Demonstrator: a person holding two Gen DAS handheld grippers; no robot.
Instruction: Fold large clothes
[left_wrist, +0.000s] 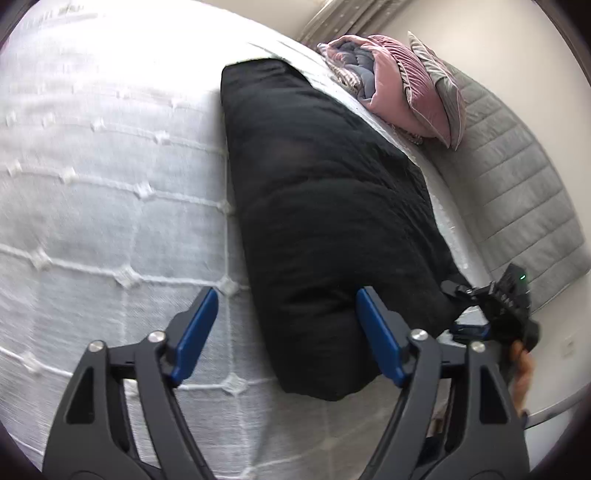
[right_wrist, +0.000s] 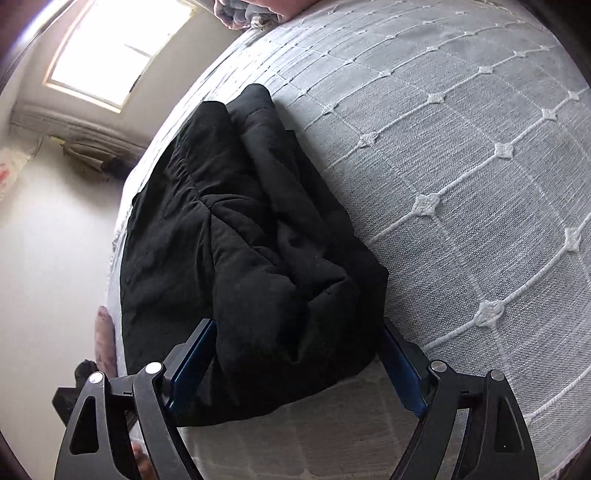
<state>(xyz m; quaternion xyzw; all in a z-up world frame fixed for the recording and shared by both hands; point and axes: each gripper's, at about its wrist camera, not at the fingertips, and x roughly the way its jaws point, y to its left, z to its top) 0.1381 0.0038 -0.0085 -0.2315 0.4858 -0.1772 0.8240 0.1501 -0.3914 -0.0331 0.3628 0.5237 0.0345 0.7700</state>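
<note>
On the white quilted bedspread with raised knot stitching (left_wrist: 92, 206) lies the black padded garment (left_wrist: 321, 221), folded into a long thick bundle running along the bed's edge toward the headboard end.

- Left gripper (left_wrist: 288, 332): black frame, 2 blue pads, jaws spread wide. Left pad over bare bedspread; right pad (left_wrist: 376, 332) against the near end of the bundle. Nothing clamped.
- Right gripper (right_wrist: 299, 365): jaws wide apart, straddling the near end of the garment. Fabric sits between the pads; whether they press on it cannot be told, grip looks loose.
- Right wrist view: garment surface creased, 1 fold lying over another, near corner hanging toward the bed edge.
- Left wrist view, far end: pink velvet cushion (left_wrist: 399, 92) and grey cushion (left_wrist: 443, 85) leaning at the grey quilted headboard (left_wrist: 524, 177).
- Bright window (right_wrist: 118, 44) beyond the bed.
</note>
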